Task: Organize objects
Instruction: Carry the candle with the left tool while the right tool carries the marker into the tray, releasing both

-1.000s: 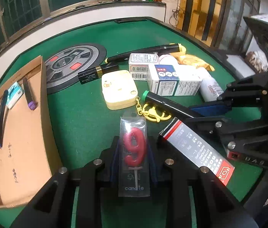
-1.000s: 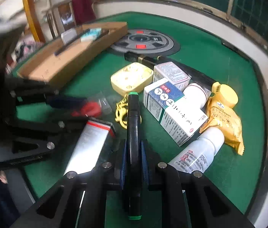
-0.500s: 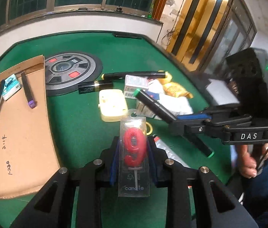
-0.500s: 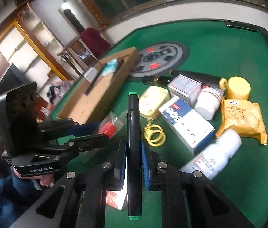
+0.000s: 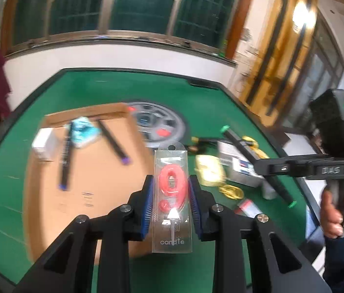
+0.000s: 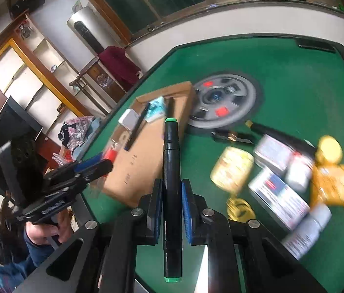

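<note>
Both grippers have risen and swung toward the cardboard tray since half a second ago, each carrying its item clear of the green felt table; the pile they left now sits low and to the right in both views; blur smears much of it. At far left in the tray lie a small white box, a black pen with a blue end, a teal packet and a dark pen with a purple tip; beyond its far corner lies a grey wheel-patterned mat. Over the tray's near right edge, the left gripper is clamped on the clear-packed red number-nine candle, upright between the blue pads. Further right, the right gripper is clenched on a black marker with green ends, held in the air with its far tip toward the tray. Rightmost, on the felt, sit a cream-yellow case, white medicine boxes, a white bottle and a yellow snack pouch.
</note>
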